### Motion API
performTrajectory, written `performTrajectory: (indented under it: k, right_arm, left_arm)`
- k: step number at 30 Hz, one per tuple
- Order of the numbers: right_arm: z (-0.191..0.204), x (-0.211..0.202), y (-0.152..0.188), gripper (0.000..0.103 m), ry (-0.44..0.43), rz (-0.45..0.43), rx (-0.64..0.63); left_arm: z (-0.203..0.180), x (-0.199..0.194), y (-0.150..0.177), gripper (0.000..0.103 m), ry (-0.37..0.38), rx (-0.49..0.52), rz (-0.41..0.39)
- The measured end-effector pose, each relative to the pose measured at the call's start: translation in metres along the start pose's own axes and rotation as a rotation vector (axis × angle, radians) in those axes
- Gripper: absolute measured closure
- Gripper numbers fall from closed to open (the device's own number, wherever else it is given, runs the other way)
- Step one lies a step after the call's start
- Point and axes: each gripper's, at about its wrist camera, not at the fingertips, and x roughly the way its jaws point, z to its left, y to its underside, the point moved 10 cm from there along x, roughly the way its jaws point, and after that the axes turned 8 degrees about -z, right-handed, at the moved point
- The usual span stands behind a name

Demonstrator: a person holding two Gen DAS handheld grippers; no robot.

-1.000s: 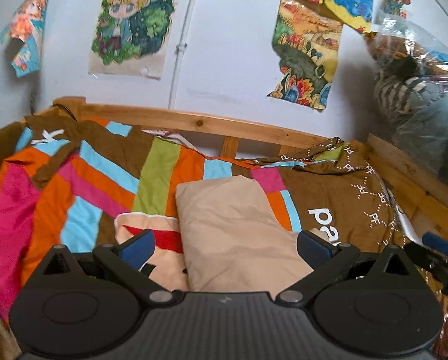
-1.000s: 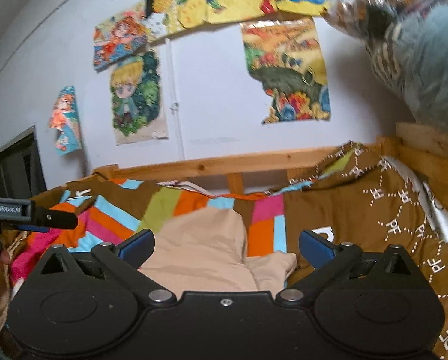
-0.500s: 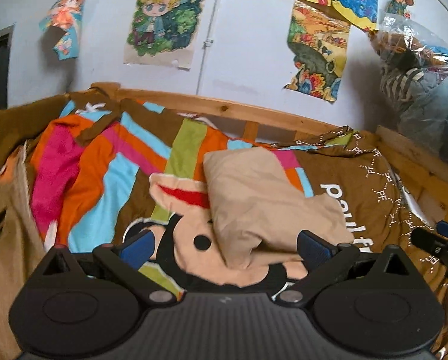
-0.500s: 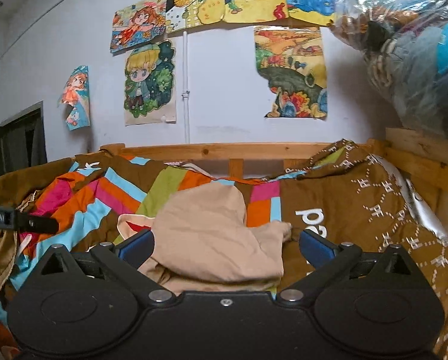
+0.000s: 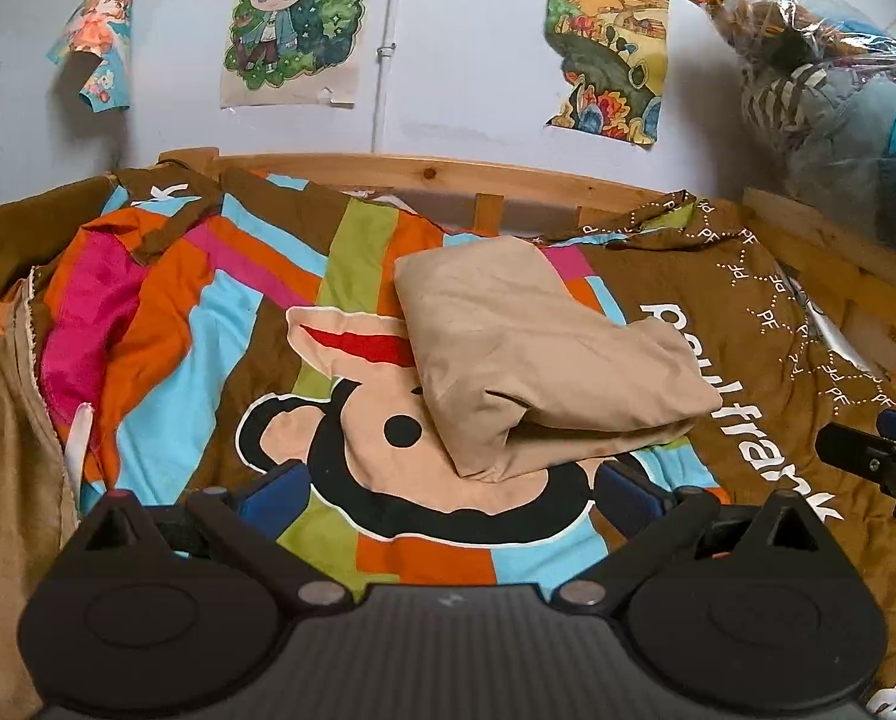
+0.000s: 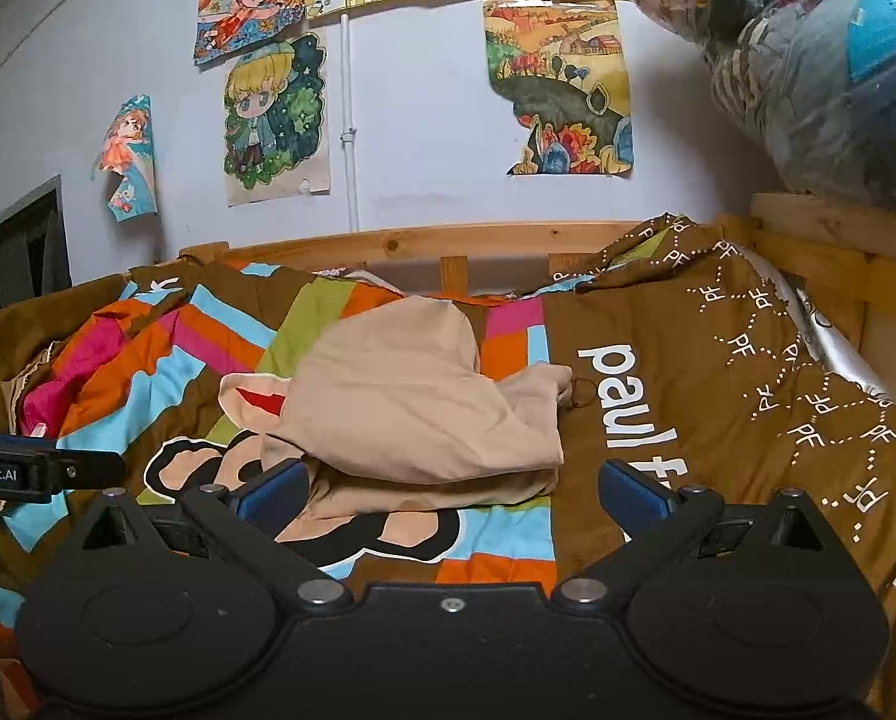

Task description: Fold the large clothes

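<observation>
**Folded beige garment lies on the bed, both claws empty**

From the left wrist camera, the left claw (image 5: 451, 495) stands wide open with nothing between its blue fingers (image 5: 271, 495). Just beyond it, a folded beige garment (image 5: 538, 360) rests in the middle of the bed, on a bright striped quilt (image 5: 208, 324) printed with a cartoon monkey face. The garment's near edge overlaps the monkey print; its far end points toward the wooden headboard (image 5: 436, 171). A tan cloth (image 5: 4, 480) is heaped at the bed's left edge. The tip of the other claw (image 5: 874, 462) pokes in at the right edge, over the brown part of the quilt. Drawings (image 5: 289, 18) are taped on the wall above.

From the right wrist camera, the right claw (image 6: 451, 489) is likewise spread wide and holds nothing. The garment (image 6: 406, 402) lies ahead and slightly left of it, flat on the quilt (image 6: 718, 396), clear of both fingers. The left claw (image 6: 46, 468) shows at the left edge. A plastic bag of clothes (image 6: 820, 72) sits on the wooden frame at the bed's far right corner.
</observation>
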Motion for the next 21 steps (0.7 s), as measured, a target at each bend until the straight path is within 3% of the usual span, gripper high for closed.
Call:
performTrajectory:
  k: [21]
  right_arm:
    - [-0.0017,0.0002,0.0010,0.001,0.000,0.007,0.006]
  left_arm:
    - [0.0002,0.0001,0.0011,0.001,-0.004,0.008,0.009]
